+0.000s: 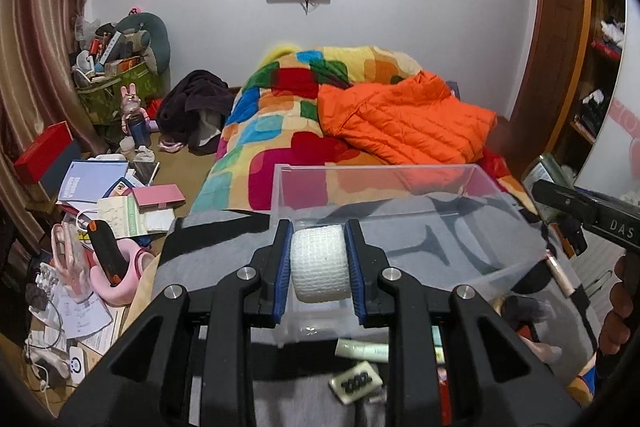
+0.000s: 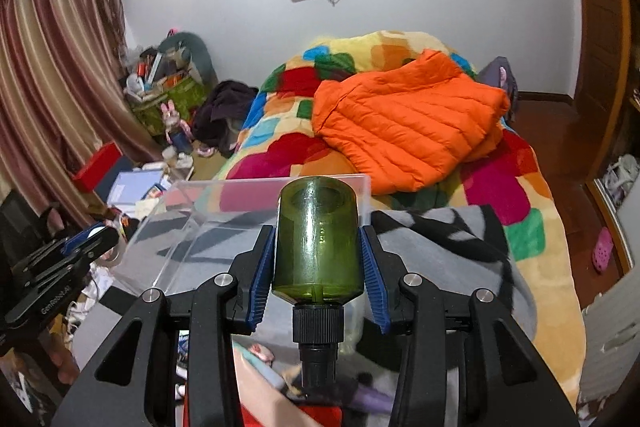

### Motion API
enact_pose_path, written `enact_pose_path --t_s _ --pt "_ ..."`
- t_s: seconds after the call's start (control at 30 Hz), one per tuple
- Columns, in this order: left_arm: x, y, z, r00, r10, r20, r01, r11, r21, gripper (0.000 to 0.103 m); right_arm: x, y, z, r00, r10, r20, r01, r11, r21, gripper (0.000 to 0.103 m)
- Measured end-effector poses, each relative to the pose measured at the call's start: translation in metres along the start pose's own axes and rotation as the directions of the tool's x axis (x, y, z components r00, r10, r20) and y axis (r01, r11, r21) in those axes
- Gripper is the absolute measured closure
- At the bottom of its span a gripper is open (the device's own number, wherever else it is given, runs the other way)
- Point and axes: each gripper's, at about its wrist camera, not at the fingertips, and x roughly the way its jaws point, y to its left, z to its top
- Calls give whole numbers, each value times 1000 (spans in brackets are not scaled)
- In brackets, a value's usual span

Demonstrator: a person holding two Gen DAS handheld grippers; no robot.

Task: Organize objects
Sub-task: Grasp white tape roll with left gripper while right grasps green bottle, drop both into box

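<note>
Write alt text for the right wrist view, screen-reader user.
The right claw grips a green translucent bottle, cap toward the camera, near an empty clear plastic bin on a grey blanket. Behind: a bed with an orange jacket.

materials and surface finish

white bandage roll (image 1: 318,263): rough woven gauze. green bottle (image 2: 318,239): glossy translucent plastic, ribbed matt black cap. clear bin (image 1: 400,187): smooth transparent plastic. grey blanket (image 1: 224,251): matt felted cloth. orange jacket (image 2: 404,123): quilted, slightly shiny fabric.
</note>
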Motion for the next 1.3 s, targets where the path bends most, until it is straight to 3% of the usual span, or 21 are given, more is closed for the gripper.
enact_pose_path --t_s 0.37,0.57,0.77,0.83,1.13,1.2,1.3 --pt "54 -17 -2 992 2 -129 7 998 68 77 73 16 3 986 -40 -159 28 997 -76 65" --pt "59 -19 -4 988 -21 -154 32 997 68 77 86 28 -7 976 -59 -208 30 990 -137 65" --pt "48 -20 -4 988 -45 -151 56 996 71 74 81 35 -10 976 -74 -203 42 986 -159 65" --pt "40 -20 -3 989 -51 -138 61 996 69 65 73 37 -10 980 -71 -186 40 986 -164 64" --pt "-24 -22 -14 999 -37 4 36 993 113 27 5 26 -10 994 -104 -22 99 980 -170 36" --pt "-36 -21 -23 999 -29 16 26 992 124 22 -12 15 -13 993 -119 10 119 981 -153 29" --pt "-45 -22 -39 1000 -21 5 20 989 144 21 -27 0 -19 988 -149 27 152 979 -135 28"
